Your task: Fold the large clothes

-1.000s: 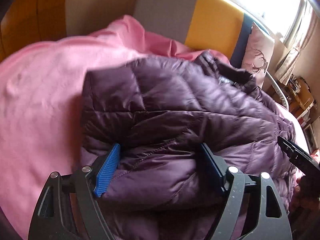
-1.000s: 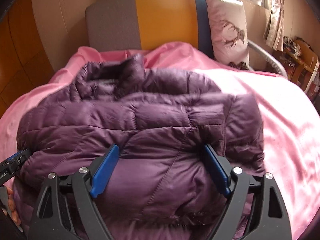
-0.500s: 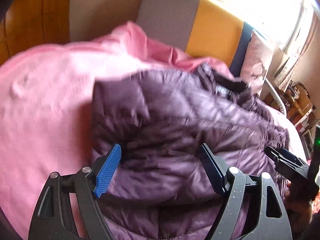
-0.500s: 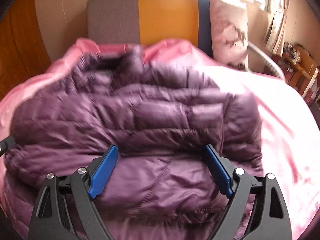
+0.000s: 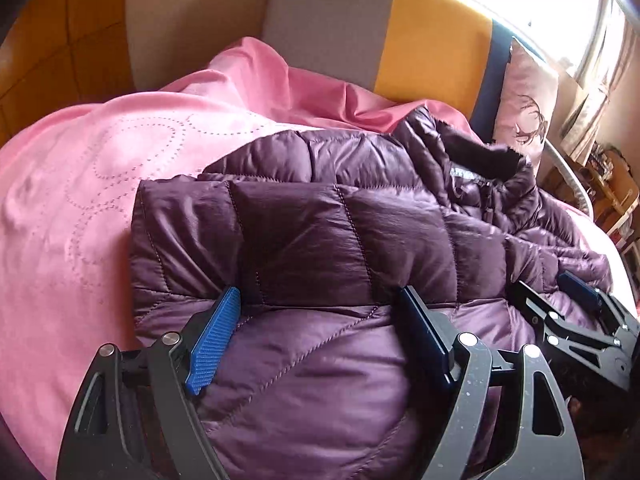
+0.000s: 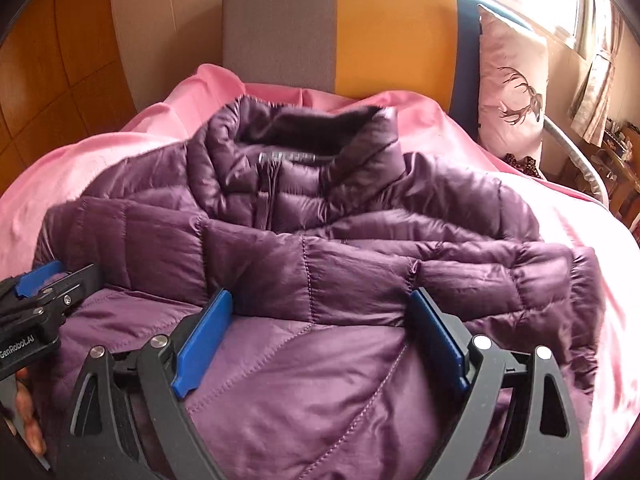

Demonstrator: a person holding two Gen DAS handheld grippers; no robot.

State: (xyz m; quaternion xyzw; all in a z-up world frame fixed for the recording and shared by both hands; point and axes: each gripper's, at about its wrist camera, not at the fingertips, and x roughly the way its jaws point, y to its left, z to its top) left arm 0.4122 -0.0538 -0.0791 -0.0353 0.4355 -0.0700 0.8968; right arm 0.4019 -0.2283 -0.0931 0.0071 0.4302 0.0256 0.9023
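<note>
A purple quilted puffer jacket (image 5: 344, 236) (image 6: 304, 264) lies front up on the pink blanket (image 5: 80, 184), collar (image 6: 312, 128) toward the headboard. Its sleeves are folded across the chest, and the paler lower part bulges nearest me. My left gripper (image 5: 318, 292) hovers open over the jacket's lower left part, with padding bulging between its blue pads (image 5: 216, 340). My right gripper (image 6: 320, 294) stands open the same way over the lower middle. Each shows in the other's view: the right gripper (image 5: 576, 320) close on the right, the left gripper (image 6: 40, 292) on the left.
A grey, yellow and blue headboard (image 6: 340, 28) backs the bed. A pale cushion with a deer print (image 6: 512, 80) leans at the right. Wooden wall panels (image 6: 60, 60) stand on the left; a cluttered shelf (image 5: 612, 188) and curtains are at far right. A hand (image 6: 24, 420) holds the left gripper.
Both grippers slid sideways over the jacket and now stand closer together; each shows more fully in the other's view. The jaws stayed wide. The jacket lies as before.
</note>
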